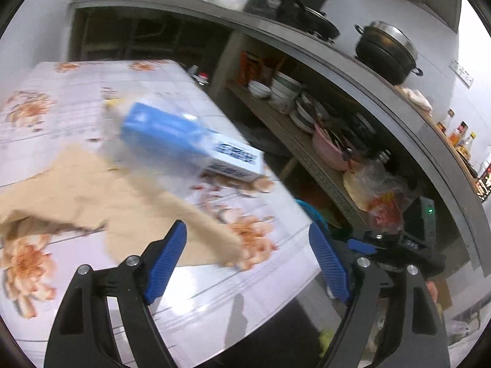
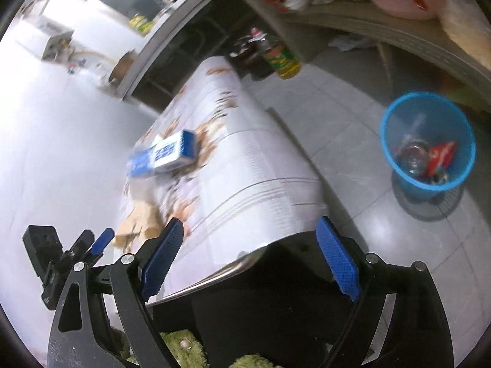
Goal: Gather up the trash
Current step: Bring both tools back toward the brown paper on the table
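Observation:
A blue and white carton (image 1: 187,142) lies on the flowered table (image 1: 76,92), with a crumpled brown paper bag (image 1: 101,202) just in front of it. My left gripper (image 1: 248,260) is open and empty, its left finger over the bag's near corner. In the right wrist view the carton (image 2: 167,155) and the brown paper (image 2: 139,224) lie on the table (image 2: 245,168). My right gripper (image 2: 248,260) is open and empty above the table's near end. A blue trash basket (image 2: 428,144) stands on the floor to the right, holding a red wrapper and clear trash.
Shelves with bowls (image 1: 276,92), a pink basin (image 1: 331,150) and bagged food run along the right. A black pot (image 1: 386,52) sits on the counter above. Bottles (image 2: 282,58) stand on the floor beyond the table. The other gripper (image 2: 61,260) shows at the lower left.

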Demonstrator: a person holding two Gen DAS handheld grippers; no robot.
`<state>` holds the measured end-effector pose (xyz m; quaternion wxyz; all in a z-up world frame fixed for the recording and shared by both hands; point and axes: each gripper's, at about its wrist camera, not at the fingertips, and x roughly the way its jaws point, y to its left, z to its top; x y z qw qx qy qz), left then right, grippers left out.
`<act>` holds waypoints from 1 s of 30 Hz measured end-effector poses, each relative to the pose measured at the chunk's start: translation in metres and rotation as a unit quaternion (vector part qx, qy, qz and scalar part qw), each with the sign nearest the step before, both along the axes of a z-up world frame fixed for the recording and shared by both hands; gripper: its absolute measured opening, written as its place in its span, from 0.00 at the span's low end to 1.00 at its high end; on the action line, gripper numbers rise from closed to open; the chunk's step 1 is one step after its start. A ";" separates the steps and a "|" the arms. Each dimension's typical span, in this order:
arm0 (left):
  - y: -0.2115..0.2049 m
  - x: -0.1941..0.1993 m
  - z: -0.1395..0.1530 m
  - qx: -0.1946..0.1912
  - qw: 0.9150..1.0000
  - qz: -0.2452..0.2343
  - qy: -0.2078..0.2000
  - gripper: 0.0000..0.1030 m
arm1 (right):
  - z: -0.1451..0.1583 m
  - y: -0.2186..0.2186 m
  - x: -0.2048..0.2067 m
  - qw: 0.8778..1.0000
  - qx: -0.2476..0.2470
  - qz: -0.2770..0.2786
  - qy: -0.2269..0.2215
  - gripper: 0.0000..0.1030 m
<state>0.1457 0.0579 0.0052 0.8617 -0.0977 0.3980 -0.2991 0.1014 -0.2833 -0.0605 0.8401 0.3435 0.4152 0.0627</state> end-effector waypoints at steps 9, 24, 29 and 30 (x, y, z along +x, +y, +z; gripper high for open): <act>0.063 0.003 -0.006 0.002 0.996 0.086 -0.011 0.78 | 0.013 0.047 0.015 0.998 -0.013 0.060 -0.010 0.82; 0.119 0.108 -0.049 0.093 0.976 0.195 0.018 0.78 | 0.013 0.133 0.059 0.987 -0.011 0.159 -0.019 0.72; 0.120 0.106 -0.068 0.040 0.981 0.175 0.073 0.77 | -0.001 0.154 0.080 0.984 -0.023 0.175 0.001 0.49; 0.118 0.104 -0.068 0.036 0.983 0.165 0.075 0.77 | -0.004 0.157 0.083 0.984 -0.025 0.178 0.006 0.44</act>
